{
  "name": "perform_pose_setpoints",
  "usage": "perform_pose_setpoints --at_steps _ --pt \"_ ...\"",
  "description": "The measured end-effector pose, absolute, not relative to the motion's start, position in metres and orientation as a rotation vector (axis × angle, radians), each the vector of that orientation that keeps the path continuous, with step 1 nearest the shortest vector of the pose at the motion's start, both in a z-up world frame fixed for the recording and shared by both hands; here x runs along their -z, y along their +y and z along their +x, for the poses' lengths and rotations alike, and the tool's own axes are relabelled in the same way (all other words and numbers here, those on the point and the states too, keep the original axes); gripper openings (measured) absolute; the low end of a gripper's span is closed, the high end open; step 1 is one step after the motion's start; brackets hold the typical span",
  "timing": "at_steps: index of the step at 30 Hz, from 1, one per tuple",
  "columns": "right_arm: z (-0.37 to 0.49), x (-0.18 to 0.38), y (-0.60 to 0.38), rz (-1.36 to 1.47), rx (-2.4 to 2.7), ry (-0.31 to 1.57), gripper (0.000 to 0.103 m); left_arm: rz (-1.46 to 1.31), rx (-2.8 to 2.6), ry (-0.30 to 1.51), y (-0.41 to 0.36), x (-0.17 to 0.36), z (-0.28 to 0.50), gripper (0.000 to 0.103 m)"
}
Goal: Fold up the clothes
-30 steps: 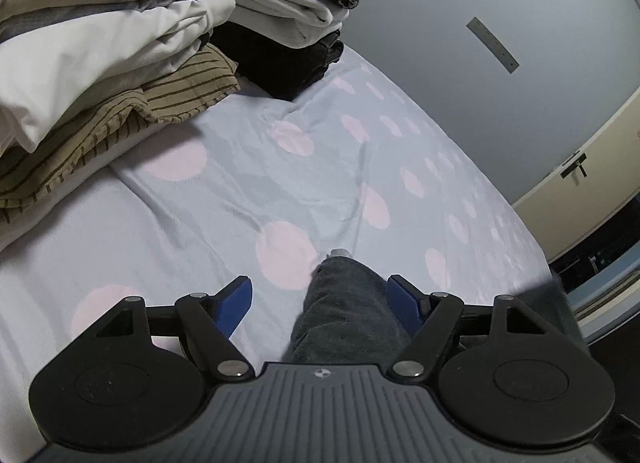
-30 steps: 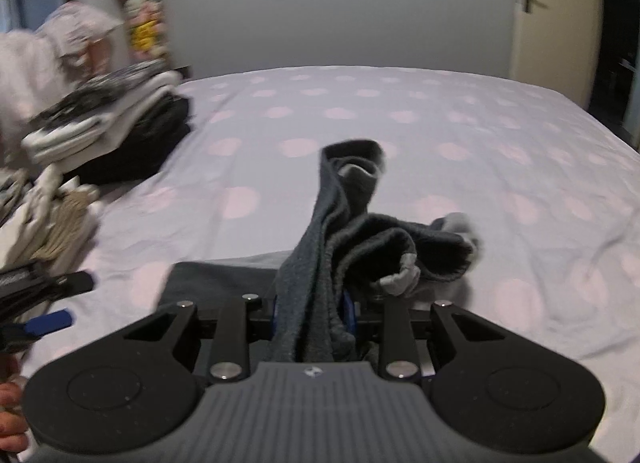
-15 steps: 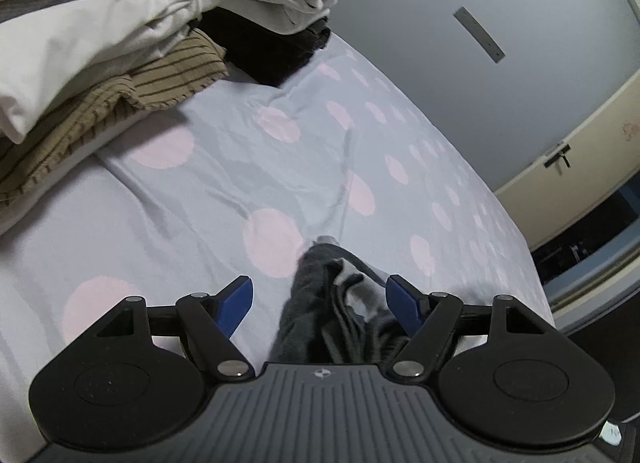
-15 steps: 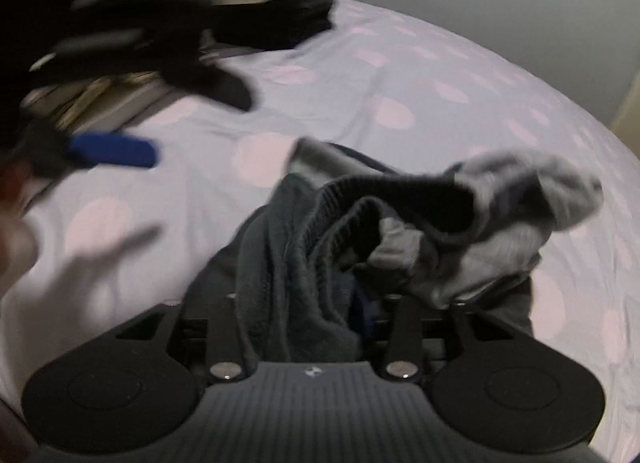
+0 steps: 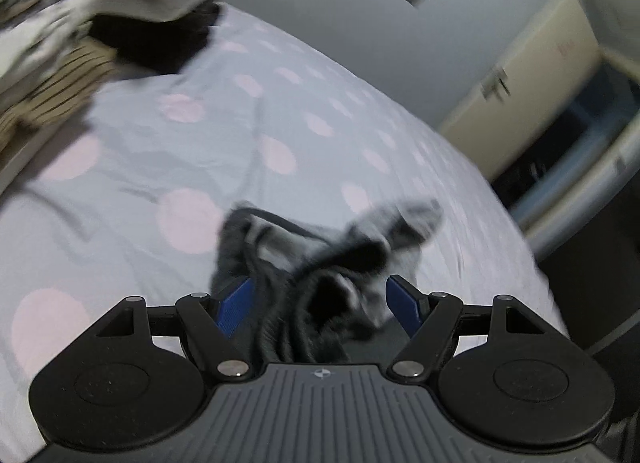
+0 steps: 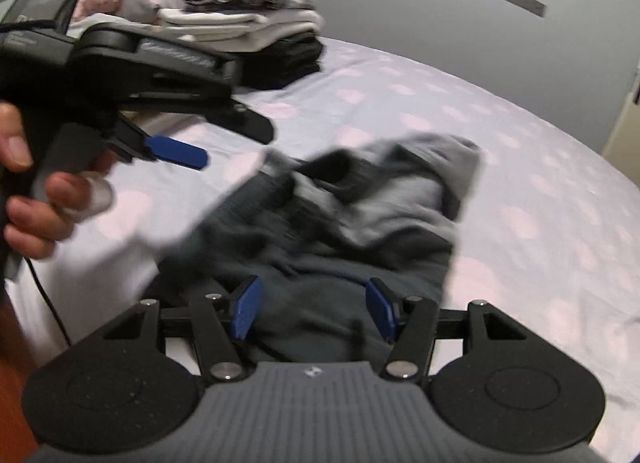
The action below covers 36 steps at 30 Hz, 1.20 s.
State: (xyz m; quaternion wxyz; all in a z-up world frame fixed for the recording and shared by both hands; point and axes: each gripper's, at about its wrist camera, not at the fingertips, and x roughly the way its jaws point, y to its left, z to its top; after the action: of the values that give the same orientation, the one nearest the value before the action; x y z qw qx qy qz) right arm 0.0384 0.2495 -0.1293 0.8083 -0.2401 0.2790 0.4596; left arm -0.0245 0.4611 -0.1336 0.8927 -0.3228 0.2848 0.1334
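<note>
Both my claws spread apart: left gripper [image 5: 320,301], right gripper [image 6: 312,311]; grey socks [image 6: 360,215] loose mid-bed [image 6: 540,151], clothes pile [image 6: 256,31] at far-left edge

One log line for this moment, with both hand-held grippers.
left hand-held gripper: open | right hand-held gripper: open | dark grey knitted garment: on dotted bedsheet, released

wrist views, close, sharing grey garment [image 5: 316,263]
</note>
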Motion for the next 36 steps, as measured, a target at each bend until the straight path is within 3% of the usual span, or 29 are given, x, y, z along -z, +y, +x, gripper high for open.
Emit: perform_pose_setpoints --at_steps 6,7,11,19,23,26,36 --pt "0.065 0.144 0.216 -0.434 -0.902 0.693 0.061 -0.449 -0.288 0.661 0.426 0.143 0.008 0.085" --pt "0.068 0.145 0.215 -0.420 -0.902 0.704 0.061 -0.430 -0.306 0.672 0.422 0.147 0.014 0.078" --pt "0.075 0.147 0.215 -0.397 -0.900 0.716 0.061 -0.429 -0.402 0.688 0.429 0.158 0.019 0.014" --pt "0.102 0.146 0.216 -0.349 -0.870 0.718 0.060 -0.718 -0.553 0.603 0.476 0.167 -0.011 0.011" --pt "0.122 0.141 0.224 -0.347 -0.849 0.697 0.056 -0.701 -0.571 0.630 0.477 0.167 -0.007 0.013" --pt "0.137 0.137 0.239 -0.372 -0.852 0.682 0.044 -0.693 -0.578 0.651 0.478 0.170 -0.006 0.021" --pt "0.111 0.169 0.256 -0.397 -0.936 0.793 0.044 -0.728 -0.594 0.688 0.486 0.179 -0.006 0.025"
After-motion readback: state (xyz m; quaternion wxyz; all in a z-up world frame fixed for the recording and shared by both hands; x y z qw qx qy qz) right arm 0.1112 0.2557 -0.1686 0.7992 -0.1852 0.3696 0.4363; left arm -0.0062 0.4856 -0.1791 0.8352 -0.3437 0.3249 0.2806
